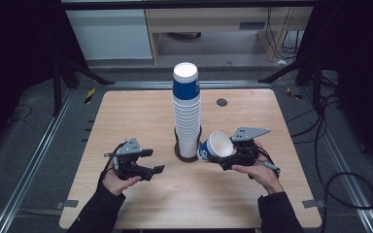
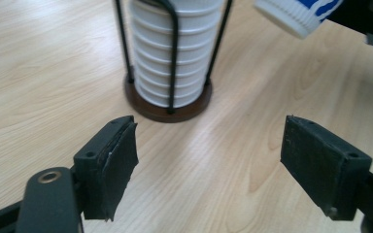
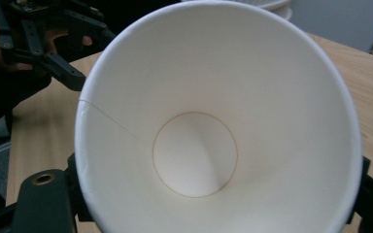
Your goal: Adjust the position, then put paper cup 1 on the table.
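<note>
Fingers of the left gripper, high view: being held spread, empty, low over the near-left of the table. Right gripper: being pinched on a paper cup, which is being carried on its side, mouth toward the near right, base toward the cup stack. Stack: standing upright in a wire holder at table centre, just left of the carried cup.

Left gripper view: both pads are being kept well apart, nothing between; holder base lying ahead, carried cup's base entering at the upper right.

Right gripper view: cup interior is being faced squarely, its long axis running straight ahead of the jaws.

Judgement: right hand nearer; the cup needs uprighting and raising well above the stack top.
</note>
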Available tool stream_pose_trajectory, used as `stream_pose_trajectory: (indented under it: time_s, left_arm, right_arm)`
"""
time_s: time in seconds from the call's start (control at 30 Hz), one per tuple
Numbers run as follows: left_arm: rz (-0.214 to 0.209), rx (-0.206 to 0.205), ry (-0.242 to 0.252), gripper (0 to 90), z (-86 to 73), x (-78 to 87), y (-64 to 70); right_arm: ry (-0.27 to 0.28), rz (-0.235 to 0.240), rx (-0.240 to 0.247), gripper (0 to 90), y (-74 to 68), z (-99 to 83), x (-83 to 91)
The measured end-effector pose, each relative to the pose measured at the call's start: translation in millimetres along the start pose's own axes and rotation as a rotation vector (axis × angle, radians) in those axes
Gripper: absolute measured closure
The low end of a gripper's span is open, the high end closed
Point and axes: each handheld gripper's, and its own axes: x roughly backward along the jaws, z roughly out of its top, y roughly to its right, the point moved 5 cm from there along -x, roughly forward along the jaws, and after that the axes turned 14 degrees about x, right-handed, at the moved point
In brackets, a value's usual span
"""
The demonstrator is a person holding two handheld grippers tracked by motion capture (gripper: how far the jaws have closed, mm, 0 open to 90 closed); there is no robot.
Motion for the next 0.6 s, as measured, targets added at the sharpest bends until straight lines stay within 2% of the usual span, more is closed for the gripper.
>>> stream_pose_trajectory:
  time_s: [0.2, 0.43, 0.6]
  left_arm:
    - [0.036, 0.044, 0.014, 20.5, -0.7, 1.7, -11.1]
    - [0.041, 0.049, 0.011, 20.1, -1.9, 0.6, -13.8]
    - [0.043, 0.053, 0.012, 20.1, -2.3, 1.4, -15.2]
  right_arm:
    - [-0.045, -0.092, -0.042, 20.5, 13.6, -5.9, 8.4]
    - [-0.119, -0.214, -0.100, 20.5, 31.1, -17.2, 16.9]
    - [-0.195, -0.310, -0.109, 20.5, 42.2, -25.9, 23.4]
